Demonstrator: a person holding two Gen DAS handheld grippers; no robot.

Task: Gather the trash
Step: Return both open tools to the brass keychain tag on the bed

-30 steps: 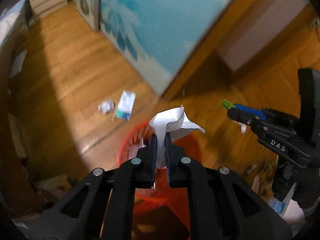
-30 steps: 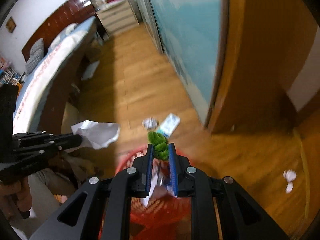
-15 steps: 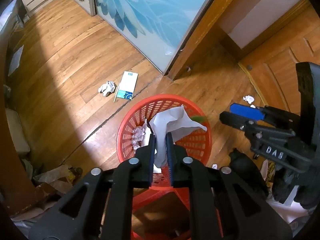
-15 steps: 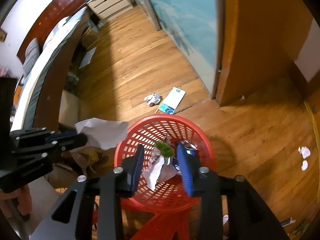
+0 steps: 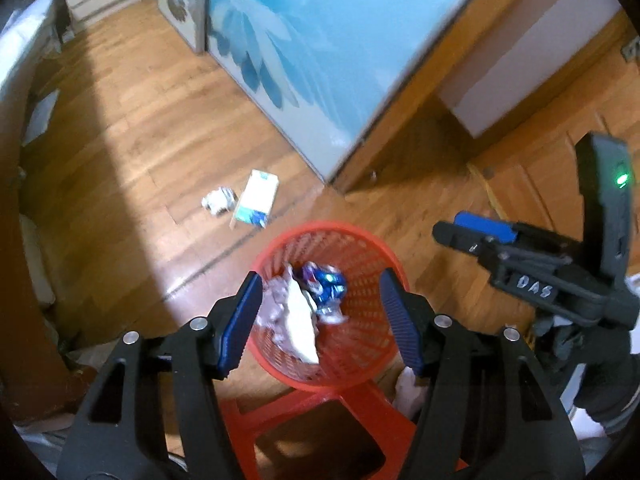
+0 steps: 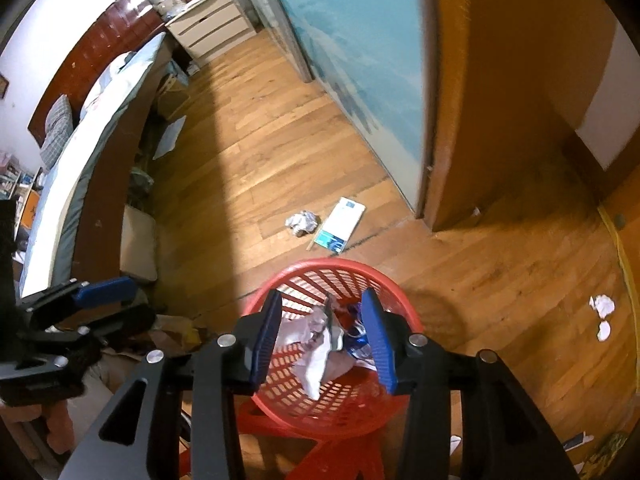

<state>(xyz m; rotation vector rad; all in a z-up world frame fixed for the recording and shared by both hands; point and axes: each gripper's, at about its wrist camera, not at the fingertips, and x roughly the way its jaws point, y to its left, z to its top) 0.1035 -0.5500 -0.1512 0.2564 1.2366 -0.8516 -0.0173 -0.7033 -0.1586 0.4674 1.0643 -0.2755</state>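
- Since half a second ago, in our left wrist view, our left gripper (image 5: pixel 320 320) has let go of the white paper (image 5: pixel 300 328); its fingers are spread wide and empty, and the paper lies in the red basket (image 5: pixel 372 248). We read "DAS" on our right gripper (image 5: pixel 472 228) alongside.
- Our right wrist view shows our right gripper (image 6: pixel 324 336) also spread and empty above the basket (image 6: pixel 404 304); we judge both drops done. A crumpled wad (image 6: pixel 302 222) and flat carton (image 6: pixel 340 228) wait on the floor just beyond; its print is unreadable.

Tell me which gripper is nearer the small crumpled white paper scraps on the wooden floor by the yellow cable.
Right. The right gripper hangs open over the red mesh basket, on the side toward the paper scraps; the left gripper, also open, sits on the basket's far side.
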